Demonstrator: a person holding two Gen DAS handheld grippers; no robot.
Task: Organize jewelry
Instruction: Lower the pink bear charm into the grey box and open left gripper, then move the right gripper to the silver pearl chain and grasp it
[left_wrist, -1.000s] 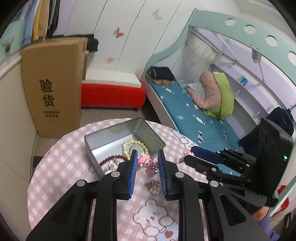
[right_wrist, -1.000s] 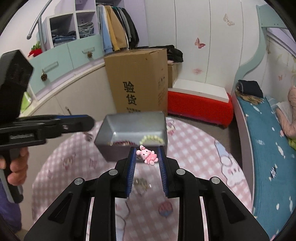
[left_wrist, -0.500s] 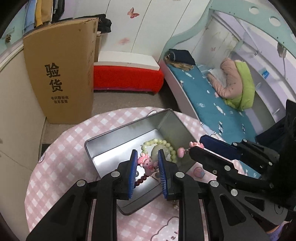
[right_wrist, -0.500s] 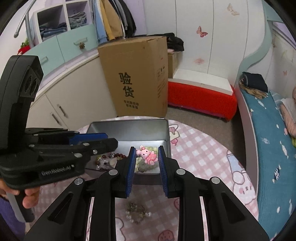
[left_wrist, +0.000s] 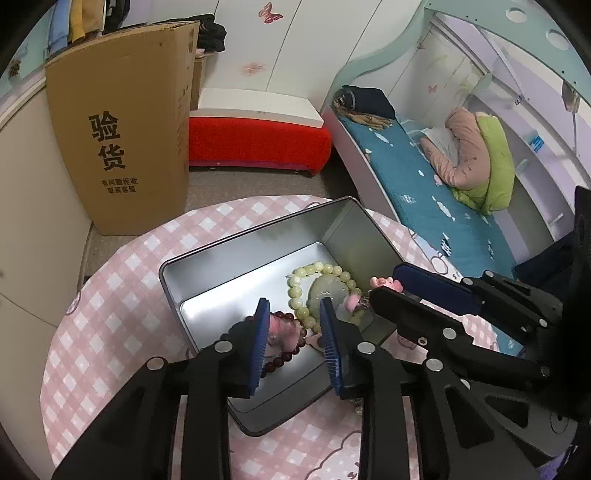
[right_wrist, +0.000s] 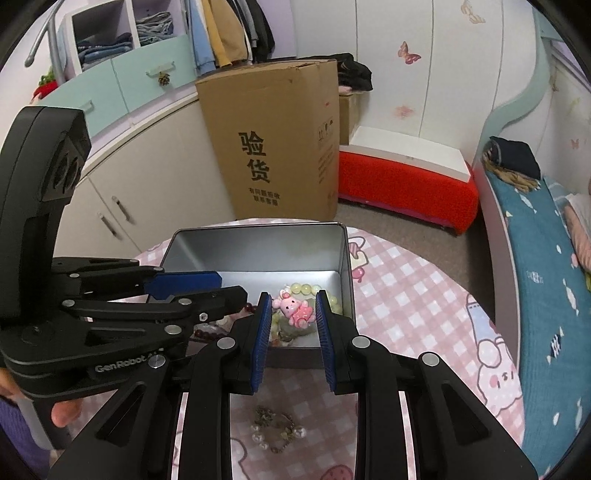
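Note:
A silver tin box (left_wrist: 258, 240) (right_wrist: 207, 243) sits on the pink checked round table (left_wrist: 122, 288). Inside lie a pale green bead bracelet (left_wrist: 314, 273), a dark red bead bracelet (left_wrist: 280, 360) and a pink charm (left_wrist: 280, 328). My left gripper (left_wrist: 293, 332) is open over the box, above the pink charm. My right gripper (right_wrist: 291, 314) is shut on a pink bunny charm (right_wrist: 295, 310) and holds it over the box's near right corner; it also shows in the left wrist view (left_wrist: 384, 283). A pearl and chain piece (right_wrist: 275, 432) lies on the table below the right gripper.
A tall cardboard box (right_wrist: 273, 140) stands on the floor behind the table. A red bench (right_wrist: 402, 184) is beyond it. A bed (left_wrist: 436, 192) runs along the right. Cabinets (right_wrist: 122, 192) line the left.
Both grippers moved forward over the tin box. My left gripper opened and let its pink charm drop into the box. My right gripper still holds the bunny charm.

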